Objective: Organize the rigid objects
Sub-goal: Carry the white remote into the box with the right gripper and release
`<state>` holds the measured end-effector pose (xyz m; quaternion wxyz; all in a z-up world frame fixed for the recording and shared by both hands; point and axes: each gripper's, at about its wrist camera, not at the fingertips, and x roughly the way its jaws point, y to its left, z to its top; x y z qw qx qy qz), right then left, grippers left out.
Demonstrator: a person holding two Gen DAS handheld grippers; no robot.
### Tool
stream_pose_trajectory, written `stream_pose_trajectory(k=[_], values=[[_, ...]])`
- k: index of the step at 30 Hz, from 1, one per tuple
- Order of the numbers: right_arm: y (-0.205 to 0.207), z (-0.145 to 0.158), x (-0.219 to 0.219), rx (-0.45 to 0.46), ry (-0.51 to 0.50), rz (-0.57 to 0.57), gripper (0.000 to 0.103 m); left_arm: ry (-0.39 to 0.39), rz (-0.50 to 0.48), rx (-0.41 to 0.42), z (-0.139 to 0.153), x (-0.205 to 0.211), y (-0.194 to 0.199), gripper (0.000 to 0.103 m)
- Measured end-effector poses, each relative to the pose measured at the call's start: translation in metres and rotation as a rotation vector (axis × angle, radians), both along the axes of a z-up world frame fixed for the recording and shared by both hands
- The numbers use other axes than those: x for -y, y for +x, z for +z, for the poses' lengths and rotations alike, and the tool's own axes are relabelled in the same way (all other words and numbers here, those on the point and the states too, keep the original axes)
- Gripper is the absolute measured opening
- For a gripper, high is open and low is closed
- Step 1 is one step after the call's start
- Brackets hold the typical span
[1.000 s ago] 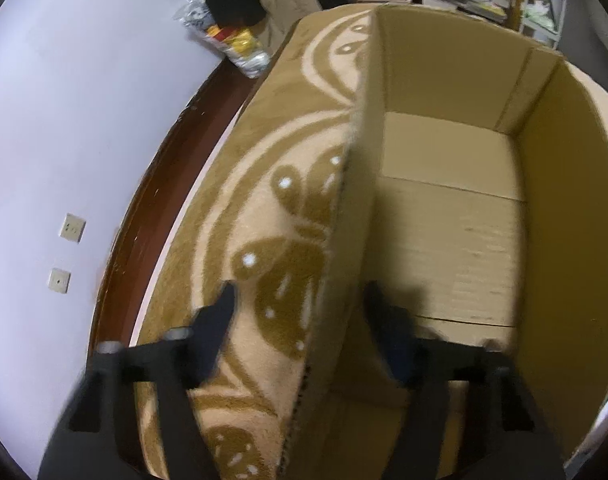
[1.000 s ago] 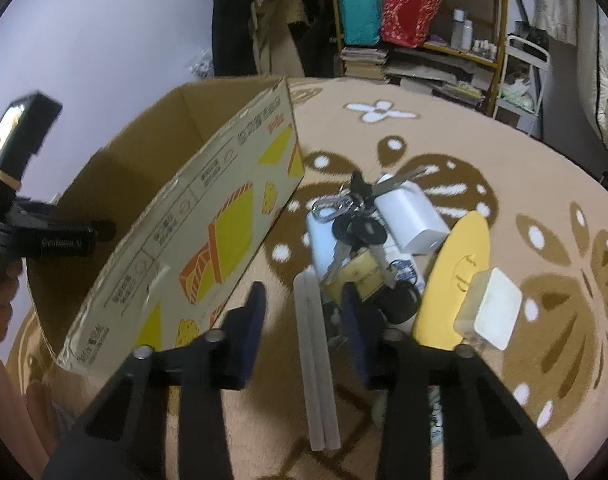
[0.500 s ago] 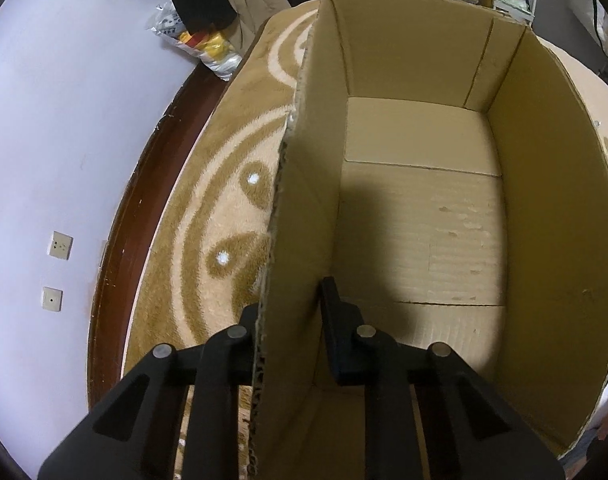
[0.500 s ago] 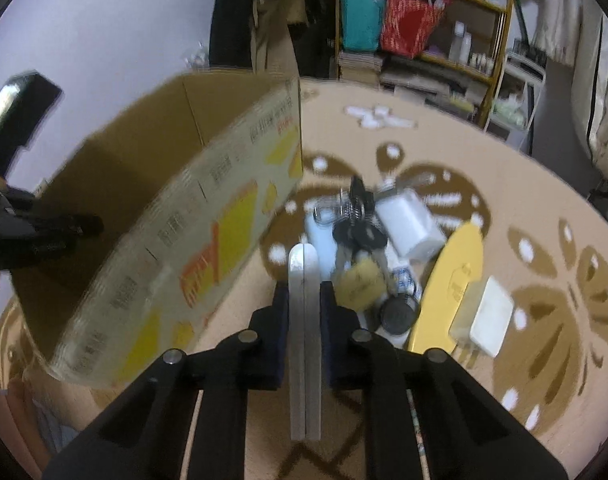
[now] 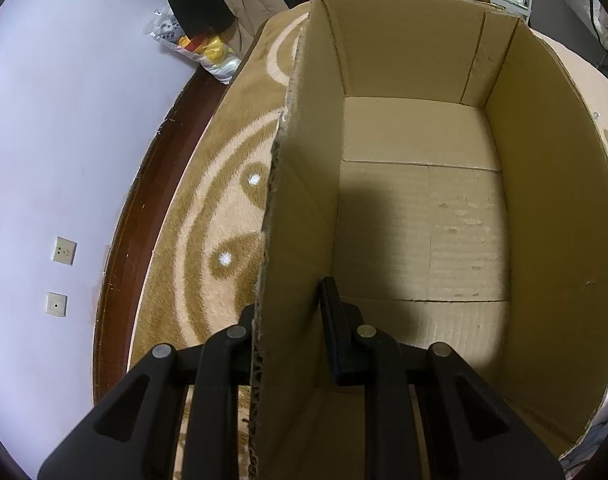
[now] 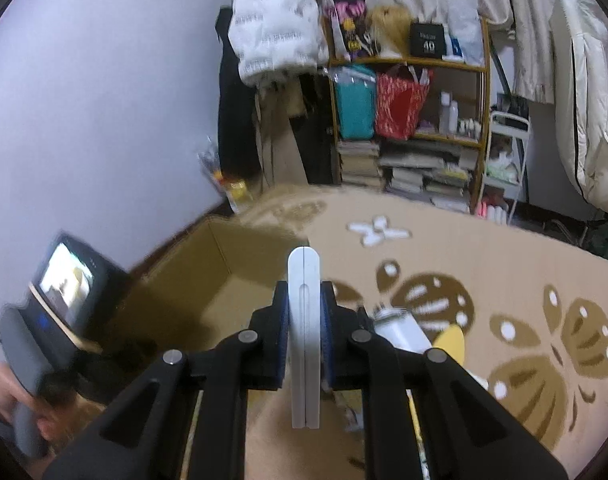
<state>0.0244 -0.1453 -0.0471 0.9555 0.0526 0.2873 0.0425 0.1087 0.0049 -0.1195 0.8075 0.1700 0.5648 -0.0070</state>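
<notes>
Right tongs [image 6: 304, 344] have just been closing on the white bar [image 6: 304, 332], lifting it off the rug. Left tongs [image 5: 292, 336] are clamping the cardboard box [image 5: 420, 216] wall. Box is lying at 10 o'clock; bar's long axis is running 12–6.

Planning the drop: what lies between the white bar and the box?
In the right wrist view, nothing: white bar, shut in the right gripper, overlaps the cardboard box rim.
</notes>
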Motion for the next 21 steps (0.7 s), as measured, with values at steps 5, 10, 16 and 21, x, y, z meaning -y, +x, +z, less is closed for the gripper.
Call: stream_pose_trajectory(k=[5,10,16,21], values=[[0.008,0.018,-0.017,0.017,0.004,0.009,0.015,0.007,-0.001,-0.004,0.001,0.001,0.0,0.019],[0.014,0.023,-0.044,0.045,0.012,0.082,0.015,0.011,-0.003,-0.003,0.0,0.003,0.0,0.02],[0.031,-0.007,-0.065,-0.039,-0.015,0.153,0.015,0.008,-0.001,-0.013,0.0,0.001,0.001,0.02],[0.035,-0.032,-0.065,-0.114,0.013,0.167,0.015,-0.004,0.008,-0.021,0.0,-0.001,0.003,0.02]])
